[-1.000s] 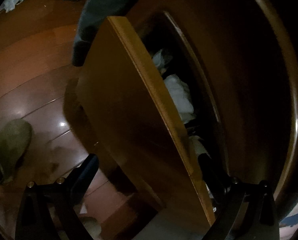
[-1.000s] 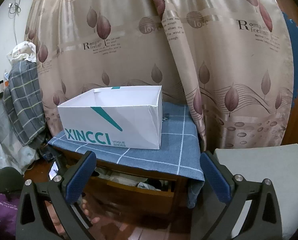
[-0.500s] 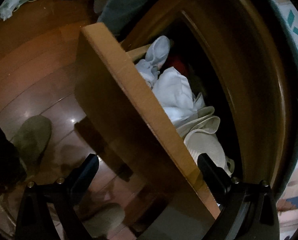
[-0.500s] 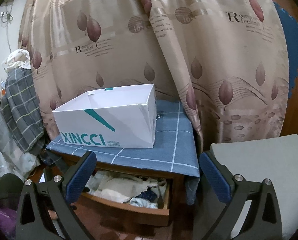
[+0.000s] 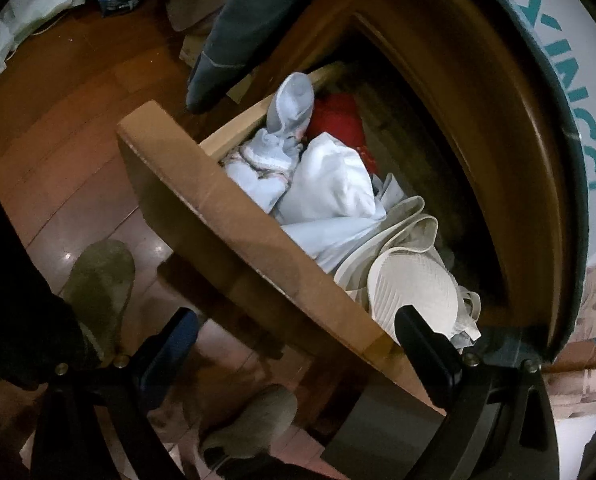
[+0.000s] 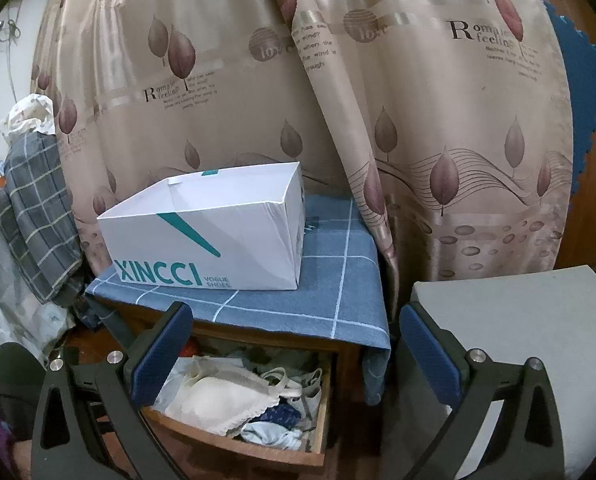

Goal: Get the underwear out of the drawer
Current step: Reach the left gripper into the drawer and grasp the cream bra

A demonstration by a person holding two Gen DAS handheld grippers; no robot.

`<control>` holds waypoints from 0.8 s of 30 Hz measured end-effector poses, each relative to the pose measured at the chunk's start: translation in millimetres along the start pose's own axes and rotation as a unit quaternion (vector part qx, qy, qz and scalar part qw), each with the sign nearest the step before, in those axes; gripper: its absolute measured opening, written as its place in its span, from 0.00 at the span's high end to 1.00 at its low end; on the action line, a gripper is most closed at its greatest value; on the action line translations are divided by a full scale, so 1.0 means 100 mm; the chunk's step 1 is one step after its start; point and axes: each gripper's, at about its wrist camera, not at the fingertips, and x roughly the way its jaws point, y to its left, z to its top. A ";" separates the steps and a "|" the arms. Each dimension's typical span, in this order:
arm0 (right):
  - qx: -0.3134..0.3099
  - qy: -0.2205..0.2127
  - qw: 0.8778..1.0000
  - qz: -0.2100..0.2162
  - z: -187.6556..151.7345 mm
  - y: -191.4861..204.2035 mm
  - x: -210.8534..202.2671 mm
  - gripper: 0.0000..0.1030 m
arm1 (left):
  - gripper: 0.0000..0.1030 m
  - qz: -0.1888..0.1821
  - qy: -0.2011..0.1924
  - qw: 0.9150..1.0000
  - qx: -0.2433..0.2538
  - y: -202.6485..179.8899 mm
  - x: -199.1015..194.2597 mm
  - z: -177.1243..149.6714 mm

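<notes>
- Left gripper spread wide, holding nothing, straddling the front panel of the open drawer: one finger outside over the floor, the other inside, just beside the cream bra near the drawer's front edge.
- Right gripper also spread wide and empty, held well apart from the drawer, facing the nightstand from the front.
- Underwear heaped in the drawer: pale blue and white pieces along the front edge, something red toward the back corner, mostly covered.
- In the right wrist view, cream bra on top of the pile, a dark blue patterned piece and a light blue one beside it near the front edge.
- White shoe box marked XINCCI standing open on the blue checked cloth that covers the nightstand top; inside hidden from here.
- Curtain with leaf print hanging behind.
- Two feet in grey socks on the wooden floor below the drawer.
- Back of the drawer dark; contents there hard to make out.
</notes>
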 end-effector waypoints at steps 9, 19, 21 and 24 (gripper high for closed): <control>-0.004 0.002 1.000 -0.002 -0.01 0.00 0.02 0.00 | 0.01 -0.010 0.028 1.000 0.008 0.14 0.13 0.12; -0.003 0.002 1.000 -0.001 0.00 0.00 0.02 0.00 | 0.01 -0.011 0.016 0.999 0.044 0.03 0.07 0.26; -0.003 0.000 1.000 0.000 -0.01 0.00 0.01 0.00 | 0.01 -0.004 0.008 0.998 0.061 -0.05 0.05 0.29; -0.004 0.001 1.000 0.000 -0.02 0.01 0.01 0.00 | 0.01 0.020 -0.027 0.993 0.115 -0.21 -0.04 0.27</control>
